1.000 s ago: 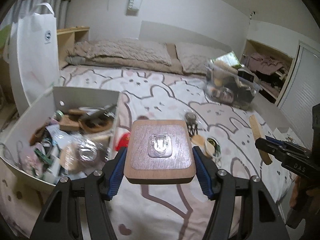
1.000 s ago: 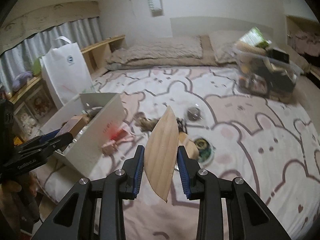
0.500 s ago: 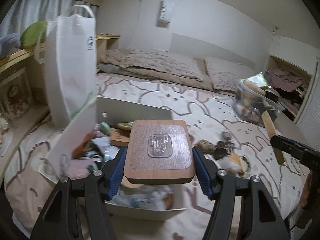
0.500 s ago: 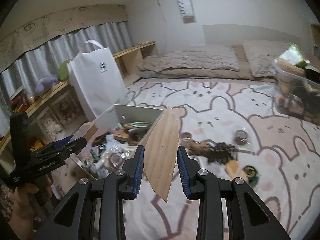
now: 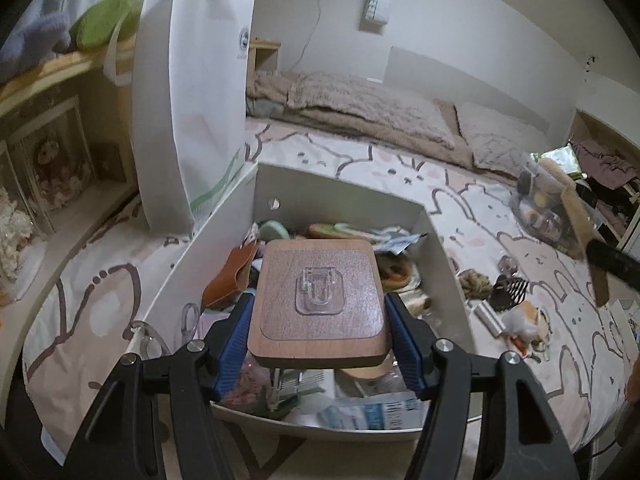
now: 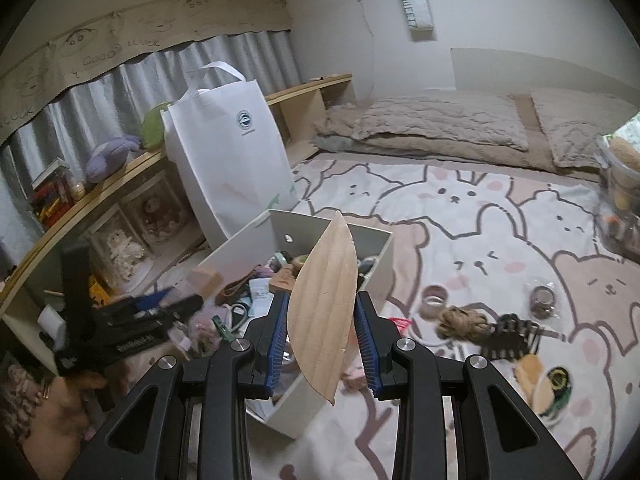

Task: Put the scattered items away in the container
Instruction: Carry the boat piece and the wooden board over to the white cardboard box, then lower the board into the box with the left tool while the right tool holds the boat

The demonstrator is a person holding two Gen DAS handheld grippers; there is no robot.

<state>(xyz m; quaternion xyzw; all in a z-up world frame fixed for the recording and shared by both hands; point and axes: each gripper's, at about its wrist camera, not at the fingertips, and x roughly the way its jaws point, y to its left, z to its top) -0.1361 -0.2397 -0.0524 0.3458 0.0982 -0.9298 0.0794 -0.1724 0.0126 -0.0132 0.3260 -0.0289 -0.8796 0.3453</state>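
- Wooden square plaque (image 5: 320, 300), clamped in the left gripper (image 5: 320, 330), hangs directly over the white container (image 5: 340, 196).
- Leaf-shaped wooden piece (image 6: 323, 304), clamped upright in the right gripper (image 6: 322, 340), sits just short of the container's near corner.

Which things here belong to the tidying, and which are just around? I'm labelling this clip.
Job:
- white box
- wooden hook plaque, left gripper
- leaf-shaped wooden dish, right gripper
- hair claw
- tape roll

Around:
- white tote bag
- pillows
- clear bin
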